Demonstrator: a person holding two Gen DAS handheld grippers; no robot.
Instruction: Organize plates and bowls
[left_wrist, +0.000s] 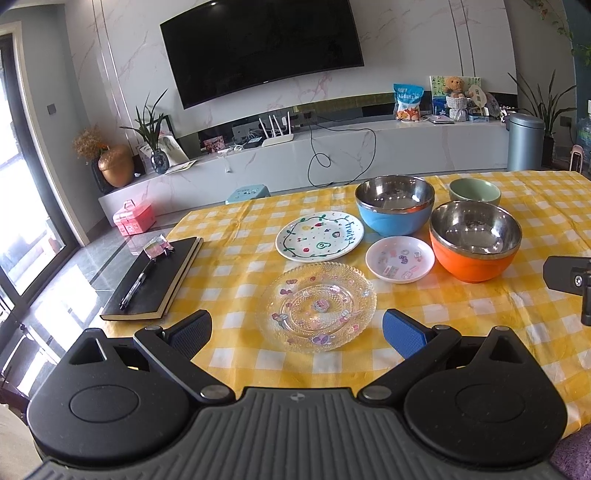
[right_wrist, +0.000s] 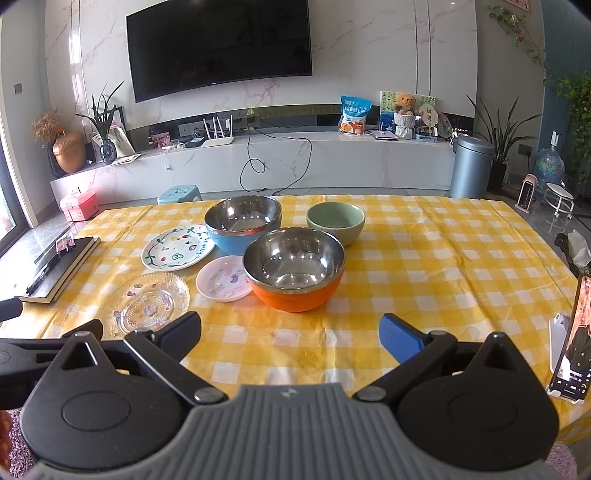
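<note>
Yellow checked cloth (right_wrist: 424, 258) with all the dishes sitting loose on it, so by my read nothing's sorted yet; no stacks anywhere, every piece is on its own.

Plates, in the left wrist view: glass plate (left_wrist: 316, 306) at centre, right in front of the left gripper (left_wrist: 297, 330); white plate (left_wrist: 319, 236) with the "Fruity" doodles just above it; small pink plate (left_wrist: 400, 259) to the right of centre, tucked close to the orange bowl (left_wrist: 475, 240). Bowls sit in the upper right of that frame: blue bowl (left_wrist: 394, 209) near the white plate, green bowl (left_wrist: 474, 191) behind the orange one. In the right wrist view the orange bowl's rim hangs over the pink plate's edge; can't tell if they actually touch.

Both tongs are spread wide and holding nothing; the right gripper (right_wrist: 290, 334) hovers over bare cloth at lower centre of its frame, pointing at the orange bowl.

So what's left is basically everything, I'd say: the three plates need stacking, the three bowls need nesting. A notebook (left_wrist: 155, 284) with a pen sits left of the plates; a phone (right_wrist: 576, 332) is propped at the right edge of the right view.
</note>
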